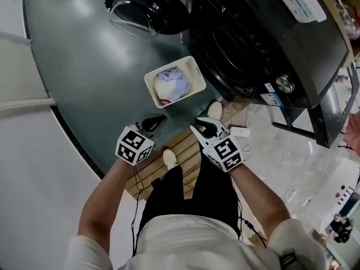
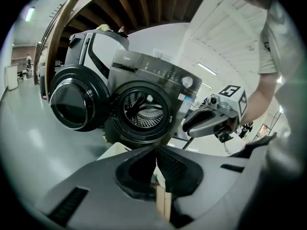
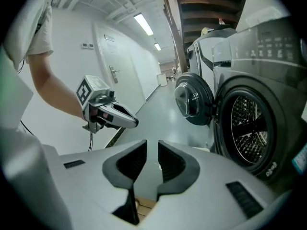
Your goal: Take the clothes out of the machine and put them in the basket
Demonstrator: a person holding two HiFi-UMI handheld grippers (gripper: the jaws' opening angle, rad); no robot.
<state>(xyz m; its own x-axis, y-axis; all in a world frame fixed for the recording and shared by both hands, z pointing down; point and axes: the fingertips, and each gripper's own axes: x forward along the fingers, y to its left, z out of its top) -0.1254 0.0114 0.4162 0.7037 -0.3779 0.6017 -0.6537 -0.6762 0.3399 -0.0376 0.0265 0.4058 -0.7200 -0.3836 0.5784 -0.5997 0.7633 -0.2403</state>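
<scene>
Grey jaws: my left gripper (image 2: 156,150) pressed together, empty; right gripper (image 3: 147,162) slightly spread, empty. The basket (image 1: 195,76) of clothes (image 1: 171,83) lies at twelve o'clock.

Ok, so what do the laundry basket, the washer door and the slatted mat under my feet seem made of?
Basket: cream plastic by the look, matte, its wall moulded with a grid of holes. Washer door: dark glossy ring, probably plastic, around a clear bowl that glints like glass. Mat: pale parallel slats, likely wood; grain too small to tell.
</scene>
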